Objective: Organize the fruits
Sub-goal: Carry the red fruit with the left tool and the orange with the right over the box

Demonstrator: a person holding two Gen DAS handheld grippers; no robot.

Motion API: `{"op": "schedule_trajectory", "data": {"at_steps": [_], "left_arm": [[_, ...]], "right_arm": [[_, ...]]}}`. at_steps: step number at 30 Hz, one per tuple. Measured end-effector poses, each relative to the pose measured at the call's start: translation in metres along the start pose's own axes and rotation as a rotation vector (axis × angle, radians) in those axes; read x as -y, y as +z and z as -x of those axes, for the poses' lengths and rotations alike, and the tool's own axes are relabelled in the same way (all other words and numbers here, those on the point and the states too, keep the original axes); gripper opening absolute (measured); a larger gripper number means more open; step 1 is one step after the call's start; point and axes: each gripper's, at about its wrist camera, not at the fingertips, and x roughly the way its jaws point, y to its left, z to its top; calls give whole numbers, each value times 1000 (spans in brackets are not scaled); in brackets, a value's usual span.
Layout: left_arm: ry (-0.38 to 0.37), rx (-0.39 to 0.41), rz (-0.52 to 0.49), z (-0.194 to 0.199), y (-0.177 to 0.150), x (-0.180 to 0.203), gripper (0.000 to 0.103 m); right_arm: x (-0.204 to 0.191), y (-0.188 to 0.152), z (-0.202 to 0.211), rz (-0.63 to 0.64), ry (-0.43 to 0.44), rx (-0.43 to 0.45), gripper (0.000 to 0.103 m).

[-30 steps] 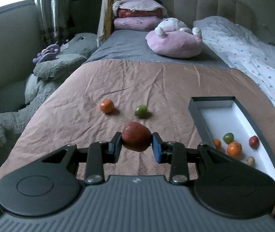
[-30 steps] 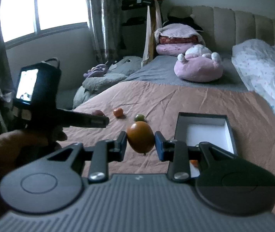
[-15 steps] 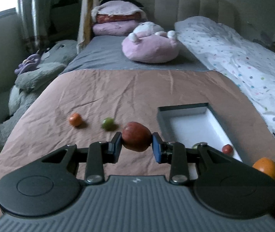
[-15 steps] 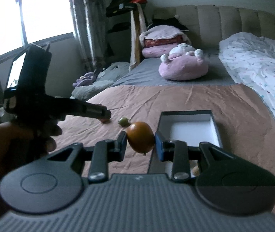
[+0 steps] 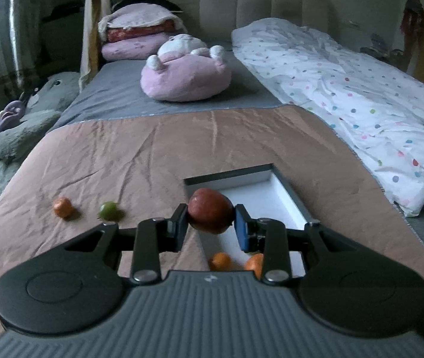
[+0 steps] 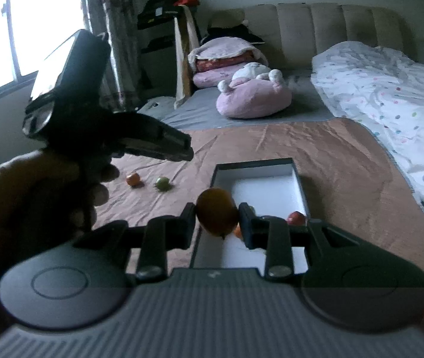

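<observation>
My left gripper point(image 5: 210, 220) is shut on a dark red fruit point(image 5: 210, 214) and hangs over the left rim of the white-lined box point(image 5: 267, 179). Two orange fruits point(image 5: 220, 261) lie in the box below it. An orange fruit point(image 5: 62, 207) and a green fruit point(image 5: 108, 210) rest on the brown cover to the left. My right gripper point(image 6: 217, 216) is shut on an orange-brown fruit point(image 6: 216, 214) above the near left part of the box point(image 6: 253, 164), where a red fruit point(image 6: 296, 217) lies. The left gripper's body shows dark at the left of the right wrist view.
A pink plush point(image 5: 185, 73) lies on the grey sheet beyond the brown cover point(image 5: 152, 149). A dotted white duvet point(image 5: 361, 95) runs along the right. Grey soft toys point(image 5: 18, 131) crowd the left edge. A person's hand point(image 6: 33, 197) holds the left gripper.
Both grippers have moved toward the box with their fruits held. In the left wrist view the box has slid from the right to under the fingers, and the loose fruits have shifted left.
</observation>
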Motion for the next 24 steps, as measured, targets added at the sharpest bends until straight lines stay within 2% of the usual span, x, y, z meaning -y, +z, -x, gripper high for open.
{"op": "schedule_trajectory", "data": {"at_steps": [10, 24], "left_arm": [[-41, -12, -15, -29, 7, 19, 38], [-26, -36, -56, -71, 9, 40, 39]], "right_arm": [[15, -1, 3, -25, -39, 2, 34], [19, -6, 5, -36, -58, -15, 34]]}}
